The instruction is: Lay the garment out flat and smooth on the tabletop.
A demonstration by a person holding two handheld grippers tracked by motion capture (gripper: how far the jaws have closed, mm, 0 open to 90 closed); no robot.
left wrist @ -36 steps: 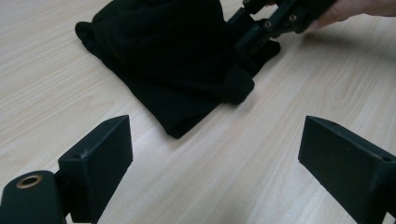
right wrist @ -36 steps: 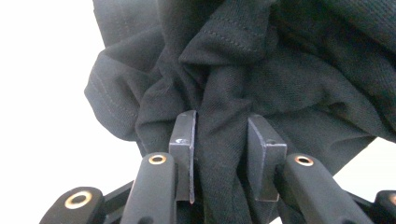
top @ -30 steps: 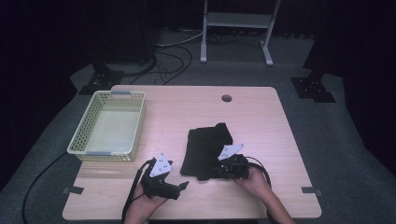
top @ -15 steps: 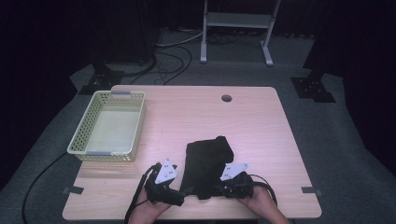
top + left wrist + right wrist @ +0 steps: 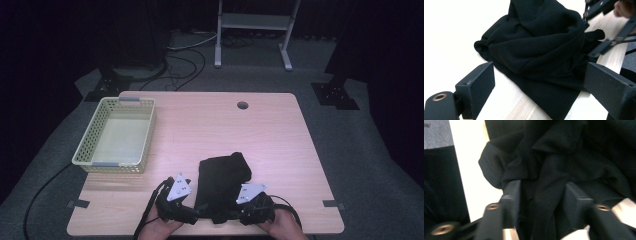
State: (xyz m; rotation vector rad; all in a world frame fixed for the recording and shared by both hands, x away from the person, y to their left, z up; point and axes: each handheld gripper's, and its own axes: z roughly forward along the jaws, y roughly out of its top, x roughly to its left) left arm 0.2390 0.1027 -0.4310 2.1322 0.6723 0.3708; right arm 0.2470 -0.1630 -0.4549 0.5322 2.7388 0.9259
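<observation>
A black cloth (image 5: 222,180) lies crumpled on the wooden table (image 5: 225,125), near its front edge. My left gripper (image 5: 196,215) rests at the cloth's near left corner. Its jaws stand open and wide apart, with the cloth (image 5: 536,45) lying on the table between and ahead of them (image 5: 541,85). My right gripper (image 5: 233,216) is at the near right corner. Its jaws (image 5: 542,195) have just been opening, and a loose fold of the cloth (image 5: 564,157) hangs between them. Hands hold both grippers at the table's edge.
A pale yellow perforated basket (image 5: 82,155) stands empty at the left of the table. A round cable hole (image 5: 242,105) sits near the far edge. Cables trail from both grippers over the front edge. A metal stand's legs (image 5: 252,45) are on the floor beyond the table.
The right gripper has drawn back toward the front edge, dragging the cloth's near part with it. Its jaws have parted since. The left gripper has barely moved.
</observation>
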